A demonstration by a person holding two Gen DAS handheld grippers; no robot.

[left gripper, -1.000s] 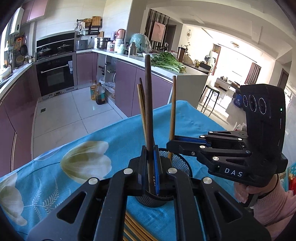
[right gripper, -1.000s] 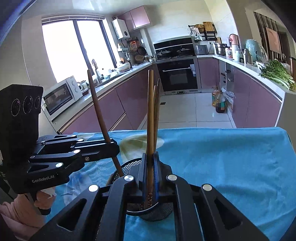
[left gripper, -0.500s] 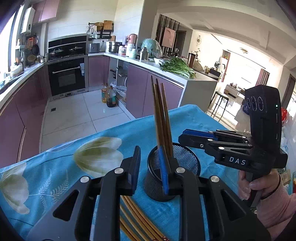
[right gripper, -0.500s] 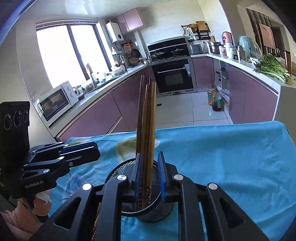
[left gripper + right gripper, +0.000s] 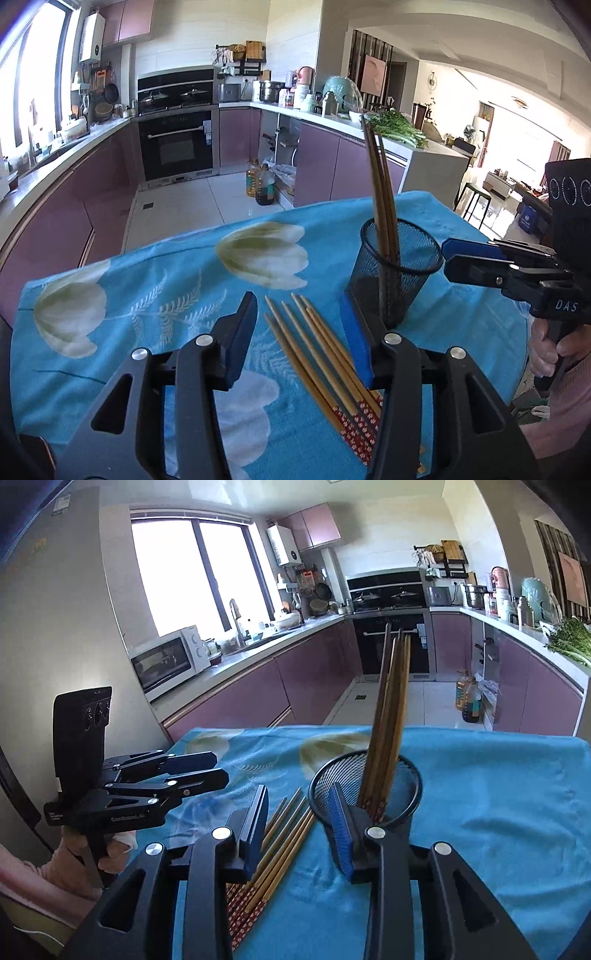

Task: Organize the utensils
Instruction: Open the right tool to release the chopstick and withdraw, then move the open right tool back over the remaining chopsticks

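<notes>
1. Left wrist view: one second earlier the left gripper (image 5: 299, 332) was clamped on a dark chopstick over the black wire-mesh cup (image 5: 397, 269); here its jaws stood wide apart and empty, drawn back toward 6 o'clock of the cup.
2. The right gripper (image 5: 299, 823) had likewise let go of its chopstick; its blue-padded jaws were spread with nothing between them.
3. The dark brown wooden chopsticks (image 5: 382, 199) stood bunched in the cup, long axes near upright, tips leaning toward 11 o'clock.
4. The loose tan bamboo chopsticks with red patterned ends (image 5: 321, 354) lay flat on the blue tulip-print tablecloth (image 5: 166, 288) at 7 o'clock of the cup, pointed tips toward 11 o'clock, red ends toward 5 o'clock.
5. In the right wrist view that bundle (image 5: 280, 845) lay just left of the cup (image 5: 406, 775).
</notes>
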